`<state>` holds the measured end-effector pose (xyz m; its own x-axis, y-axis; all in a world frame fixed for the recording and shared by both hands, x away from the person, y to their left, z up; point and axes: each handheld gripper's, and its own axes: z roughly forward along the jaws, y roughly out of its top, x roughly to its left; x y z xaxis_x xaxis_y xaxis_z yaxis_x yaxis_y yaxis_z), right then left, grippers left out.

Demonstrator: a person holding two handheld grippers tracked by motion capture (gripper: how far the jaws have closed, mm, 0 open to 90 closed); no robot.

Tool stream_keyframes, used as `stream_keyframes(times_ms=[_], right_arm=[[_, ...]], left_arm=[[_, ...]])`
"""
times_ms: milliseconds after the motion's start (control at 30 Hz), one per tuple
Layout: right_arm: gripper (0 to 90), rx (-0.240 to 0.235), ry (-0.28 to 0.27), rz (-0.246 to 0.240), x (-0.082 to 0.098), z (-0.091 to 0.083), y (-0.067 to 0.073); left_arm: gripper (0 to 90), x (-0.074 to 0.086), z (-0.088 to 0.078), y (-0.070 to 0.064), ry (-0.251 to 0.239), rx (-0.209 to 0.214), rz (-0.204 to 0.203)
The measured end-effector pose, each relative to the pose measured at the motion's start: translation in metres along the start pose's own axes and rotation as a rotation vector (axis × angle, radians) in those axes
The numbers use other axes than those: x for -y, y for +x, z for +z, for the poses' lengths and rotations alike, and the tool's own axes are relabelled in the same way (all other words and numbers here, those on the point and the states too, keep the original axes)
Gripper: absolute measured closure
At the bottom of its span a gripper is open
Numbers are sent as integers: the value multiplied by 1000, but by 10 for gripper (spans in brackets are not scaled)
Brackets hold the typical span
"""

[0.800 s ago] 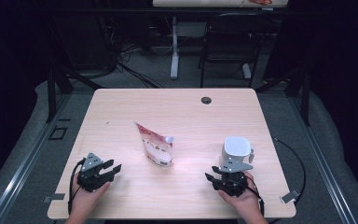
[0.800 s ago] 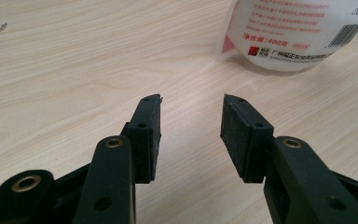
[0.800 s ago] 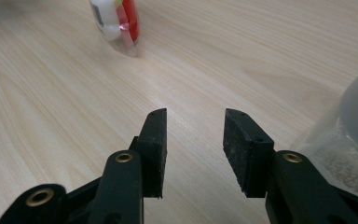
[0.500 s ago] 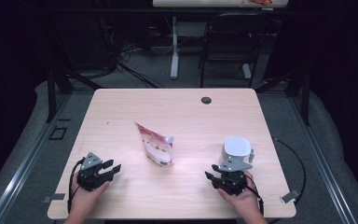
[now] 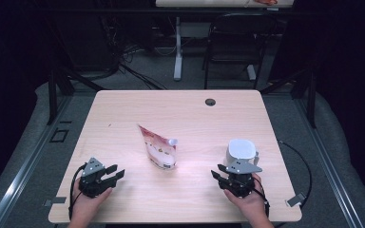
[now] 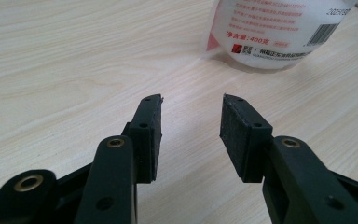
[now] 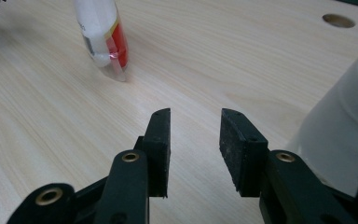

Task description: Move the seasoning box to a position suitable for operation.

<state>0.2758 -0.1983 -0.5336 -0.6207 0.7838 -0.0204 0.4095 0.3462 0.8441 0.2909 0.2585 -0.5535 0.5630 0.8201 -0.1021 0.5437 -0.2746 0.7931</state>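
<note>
- Both grippers sit low at the near edge of the bench [image 5: 123, 109], nothing in hand, so the risks all lie in the approach.
- The pouch [image 5: 159, 151] lies flat mid-bench, its cap [image 5: 173, 141] pointing toward the cup's side. It looks soft and slack; my guess is a pinch on the body would buckle it, or it would slide on the smooth wood instead of lifting.
- In the left gripper view the pouch [image 6: 270, 32] is ahead and off to the right of the jaws, so a straight push forward would likely miss it or nudge its rounded bottom edge.
- The white cup [image 5: 241, 152] stands just beyond the right gripper [image 5: 231, 176], very near. In the right gripper view the cup [image 7: 345, 126] crowds the right jaw; a careless swing there could knock it over.
- Left gripper [image 6: 191, 128]: jaws partly open, a clear gap between the pads, bare bench showing through, touching nothing.
- Right gripper [image 7: 195, 142]: also partly open, empty, the pads clear of the cup, with the pouch [image 7: 103, 39] well off to the upper left.
</note>
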Motion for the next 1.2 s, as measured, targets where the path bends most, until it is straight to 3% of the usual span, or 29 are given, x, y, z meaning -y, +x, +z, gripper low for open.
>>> stream_keyframes(times_ms=[233, 333, 600, 700, 767, 867, 1033, 1133, 1200], right_arm=[[645, 21, -40, -4, -3, -17, -2], [645, 39, -68, -9, -3, -28, -4], [632, 91, -86, 2, -2, -50, -15], [684, 113, -70, 1, 1, -54, -19], [697, 102, -61, 20, 4, -57, -24], [726, 136, -51, 40, 10, -61, -32], [742, 208, -44, 99, 16, -67, -44], [701, 277, -33, 130, 21, -68, -51], [673, 287, -44, 145, 25, -69, -55]], left_arm=[[592, 0, 0, 1, 1, -8, 3], [589, 0, 0, 1, -5, 8, -21], [591, -1, 0, 1, 9, 8, -10], [590, 0, 0, 2, 5, 6, -21], [596, 0, -2, 3, 1, 7, -14], [619, 0, -4, 4, 3, 2, -15], [609, 1, -4, 6, -8, -21, -30], [588, 1, -5, 7, -17, -35, -35], [575, 1, -5, 7, -21, -41, -46]])
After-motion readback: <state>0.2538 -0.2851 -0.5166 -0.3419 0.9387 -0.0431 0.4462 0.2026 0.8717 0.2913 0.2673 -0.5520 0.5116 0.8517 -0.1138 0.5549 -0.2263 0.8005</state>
